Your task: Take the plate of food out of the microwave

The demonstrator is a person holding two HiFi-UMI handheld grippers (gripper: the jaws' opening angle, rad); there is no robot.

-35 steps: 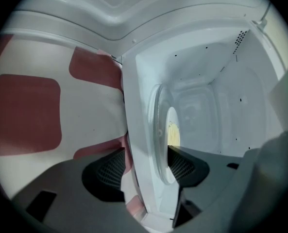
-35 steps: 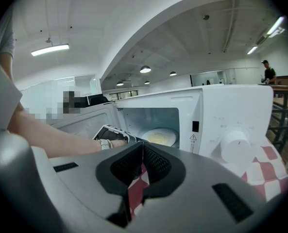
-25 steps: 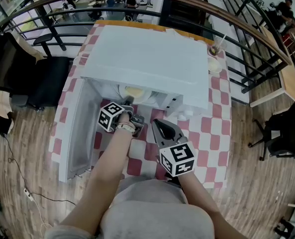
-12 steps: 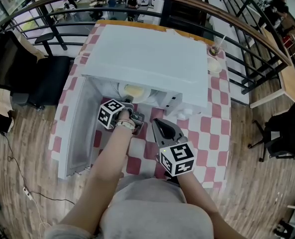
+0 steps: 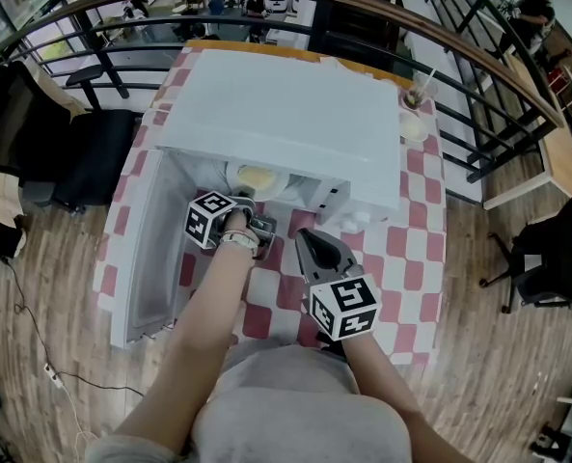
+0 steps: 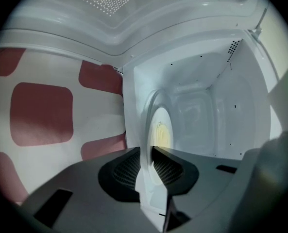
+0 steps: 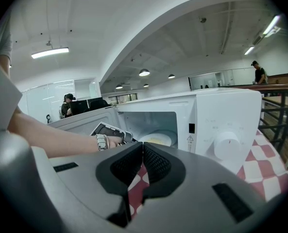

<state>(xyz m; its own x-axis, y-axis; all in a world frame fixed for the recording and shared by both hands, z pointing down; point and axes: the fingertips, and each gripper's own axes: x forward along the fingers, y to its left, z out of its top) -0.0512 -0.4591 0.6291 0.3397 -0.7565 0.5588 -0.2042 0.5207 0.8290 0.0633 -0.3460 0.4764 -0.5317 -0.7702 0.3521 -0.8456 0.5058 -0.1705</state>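
One white microwave (image 5: 286,114) is sitting on the red-and-white checked table (image 5: 422,230), its single door (image 5: 150,249) hanging open to the person's left. Inside it one plate (image 5: 258,177) is lying flat on the oven floor, carrying a patch of yellowish food (image 6: 162,132). The person is working two grippers. The left gripper (image 6: 151,149) is reaching into the oven mouth, and its jaws have just been closing. The plate's near rim is running between the two pads, and they are pinching it. The right gripper (image 7: 143,147) is hanging outside, in front of the microwave and just beside its control panel. Its two jaws are pressing together at the tips with nothing caught between them. One round knob (image 7: 227,144) is showing on that panel. One cup with a straw (image 5: 418,93) is standing at the table's far right corner, well apart from both grippers.
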